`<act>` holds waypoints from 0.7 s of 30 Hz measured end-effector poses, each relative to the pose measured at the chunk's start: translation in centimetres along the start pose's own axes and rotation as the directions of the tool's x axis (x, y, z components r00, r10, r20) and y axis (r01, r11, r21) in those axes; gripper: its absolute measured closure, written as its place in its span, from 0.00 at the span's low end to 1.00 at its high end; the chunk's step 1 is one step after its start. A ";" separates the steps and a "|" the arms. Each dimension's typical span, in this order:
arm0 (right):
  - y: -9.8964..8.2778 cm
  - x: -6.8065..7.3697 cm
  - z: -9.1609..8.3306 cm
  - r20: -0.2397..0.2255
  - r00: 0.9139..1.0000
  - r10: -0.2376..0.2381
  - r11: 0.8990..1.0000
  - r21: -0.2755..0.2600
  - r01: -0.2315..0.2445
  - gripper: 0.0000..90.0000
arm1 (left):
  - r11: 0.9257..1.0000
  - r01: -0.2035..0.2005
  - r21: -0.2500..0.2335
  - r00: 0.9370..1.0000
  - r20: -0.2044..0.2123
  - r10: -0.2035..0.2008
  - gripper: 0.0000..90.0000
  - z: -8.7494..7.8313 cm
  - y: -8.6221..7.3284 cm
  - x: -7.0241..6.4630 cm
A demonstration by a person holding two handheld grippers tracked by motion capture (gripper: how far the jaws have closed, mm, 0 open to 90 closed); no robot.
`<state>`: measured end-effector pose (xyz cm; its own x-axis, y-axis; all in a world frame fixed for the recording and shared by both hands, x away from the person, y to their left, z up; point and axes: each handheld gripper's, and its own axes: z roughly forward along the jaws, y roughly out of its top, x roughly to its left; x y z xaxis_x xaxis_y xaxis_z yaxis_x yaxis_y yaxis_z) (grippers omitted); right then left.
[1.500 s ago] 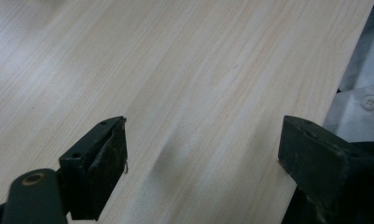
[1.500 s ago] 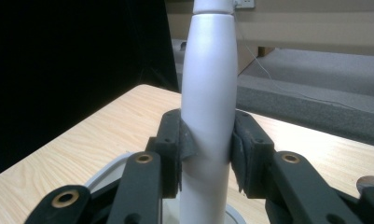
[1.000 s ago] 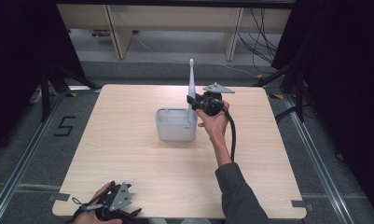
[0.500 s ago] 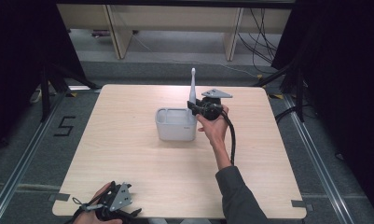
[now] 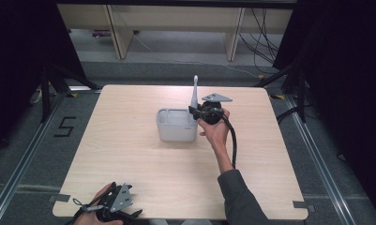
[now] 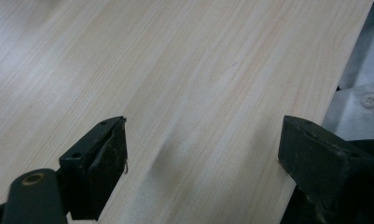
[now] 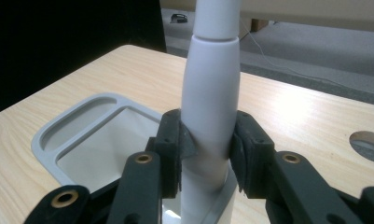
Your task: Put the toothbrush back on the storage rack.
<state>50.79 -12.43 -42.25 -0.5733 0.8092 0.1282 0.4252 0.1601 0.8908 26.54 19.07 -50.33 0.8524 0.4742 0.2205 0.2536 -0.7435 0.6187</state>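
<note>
A grey rectangular holder point(image 5: 176, 124) stands mid-table; in the right gripper view its rim point(image 7: 72, 122) frames a shallow side tray and a deep white well. A white brush handle point(image 5: 194, 93) rises upright from the holder's right end. My right gripper point(image 5: 195, 112) is shut on that handle point(image 7: 211, 107), one pad on each side, just above the holder. My left gripper point(image 5: 122, 213) rests at the table's near left edge. In its own view the left gripper point(image 6: 201, 154) is open over bare wood, with nothing between its jaws.
The light wooden table point(image 5: 129, 154) has a round cable hole point(image 7: 369, 144) past the holder. Shelving and cables point(image 5: 265, 28) lie on the floor behind the table. A metal rail point(image 5: 21, 164) runs along the left, by a floor mark "5".
The right gripper and the brush handle have shifted slightly up and away from the table. The left gripper has stayed put.
</note>
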 end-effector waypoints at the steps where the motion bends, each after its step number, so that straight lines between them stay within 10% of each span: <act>1: 0.0 0.0 0.0 -0.001 1.000 -0.012 1.000 -0.002 0.012 0.74 | 1.000 0.000 0.001 1.000 -0.001 0.000 0.17 0.0 0.0 0.0; 21: -0.7 0.4 0.1 0.031 0.996 -0.080 0.996 0.036 0.079 0.74 | 1.000 0.000 0.001 1.000 -0.001 0.000 0.17 0.0 0.0 0.0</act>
<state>50.30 -12.16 -42.83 -0.5837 0.8108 0.0434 0.4038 0.2435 0.8818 26.56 19.10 -50.31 0.8520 0.4746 0.2212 0.2538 -0.7439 0.6182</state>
